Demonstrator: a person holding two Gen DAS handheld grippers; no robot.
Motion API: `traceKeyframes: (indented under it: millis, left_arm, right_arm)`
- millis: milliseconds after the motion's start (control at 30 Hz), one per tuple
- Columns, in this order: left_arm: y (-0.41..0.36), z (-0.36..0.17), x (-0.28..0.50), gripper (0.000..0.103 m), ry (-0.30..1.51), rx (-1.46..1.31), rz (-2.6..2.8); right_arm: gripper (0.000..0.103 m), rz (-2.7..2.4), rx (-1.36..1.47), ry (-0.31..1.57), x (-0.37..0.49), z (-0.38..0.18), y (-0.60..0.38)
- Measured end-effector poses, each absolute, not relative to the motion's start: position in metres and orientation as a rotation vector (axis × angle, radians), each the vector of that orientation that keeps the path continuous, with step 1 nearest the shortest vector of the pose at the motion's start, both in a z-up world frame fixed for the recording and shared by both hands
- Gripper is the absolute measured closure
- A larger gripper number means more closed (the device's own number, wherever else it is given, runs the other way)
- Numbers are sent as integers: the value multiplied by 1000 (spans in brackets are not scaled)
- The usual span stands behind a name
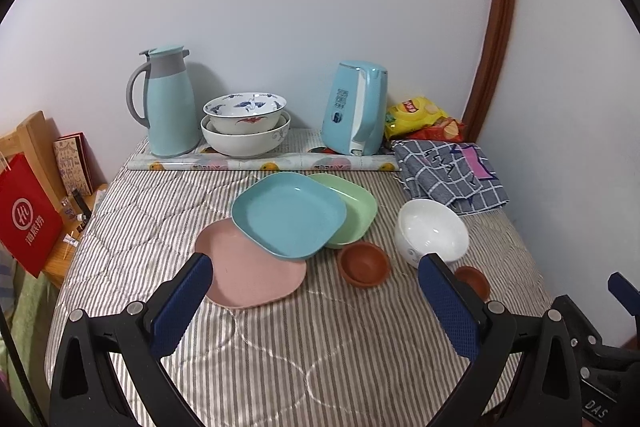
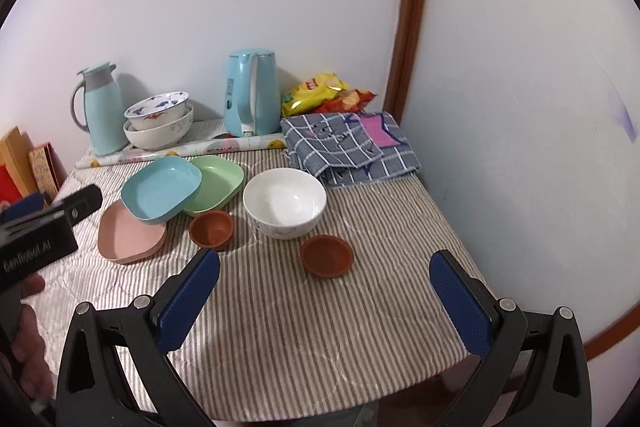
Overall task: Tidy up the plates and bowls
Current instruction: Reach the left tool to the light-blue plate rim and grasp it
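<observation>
Holding both my left gripper (image 1: 312,291) and right gripper (image 2: 326,287) spread wide and empty above the striped table (image 2: 280,327), I judge the work is hardly begun. Three plates (image 1: 289,214) lie loosely overlapped at the middle; the white bowl (image 2: 285,202) and two brown bowls (image 2: 327,255) stand apart beside them, all unsorted.

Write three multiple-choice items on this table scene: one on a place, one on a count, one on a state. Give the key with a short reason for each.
1. Where does the blue plate lie?
A. Overlapping the pink plate and the green plate
B. Inside the white bowl
C. On the checked cloth

2. How many small brown dishes are on the striped cover?
A. One
B. Two
C. Four

3. How does the left gripper stand?
A. Shut on the pink plate
B. Shut on a brown dish
C. Open, holding nothing

Key:
1. A: its edges rest over both neighbouring plates.
2. B: one brown dish sits beside the plates, the other in front of the white bowl.
3. C: its fingers are wide apart with bare cover between them.
</observation>
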State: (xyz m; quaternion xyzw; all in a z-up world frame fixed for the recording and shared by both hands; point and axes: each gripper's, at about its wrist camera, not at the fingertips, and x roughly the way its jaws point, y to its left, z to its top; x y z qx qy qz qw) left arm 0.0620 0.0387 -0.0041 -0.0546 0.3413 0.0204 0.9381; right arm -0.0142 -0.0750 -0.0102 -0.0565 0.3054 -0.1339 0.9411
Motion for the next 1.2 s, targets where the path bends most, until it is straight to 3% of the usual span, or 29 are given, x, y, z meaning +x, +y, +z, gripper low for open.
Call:
traceKeyframes:
  millis: [500,700,1033,1200]
  left_arm:
    - [85,-38,132,1,782,-145,86]
    - [105,-53,157,8,813,-155,93]
    - [131,-73,192,29,844,-174,83]
    - [136,-82,212,35,851,-159,84]
  right_arm:
    - [0,-149,-43,732,68,-41,-55]
    - [4,-53,51,745,101,-42,-50]
    - [32,-6,67,833,155,-74,-33]
    - [48,-8,62,883,178,-92,-28]
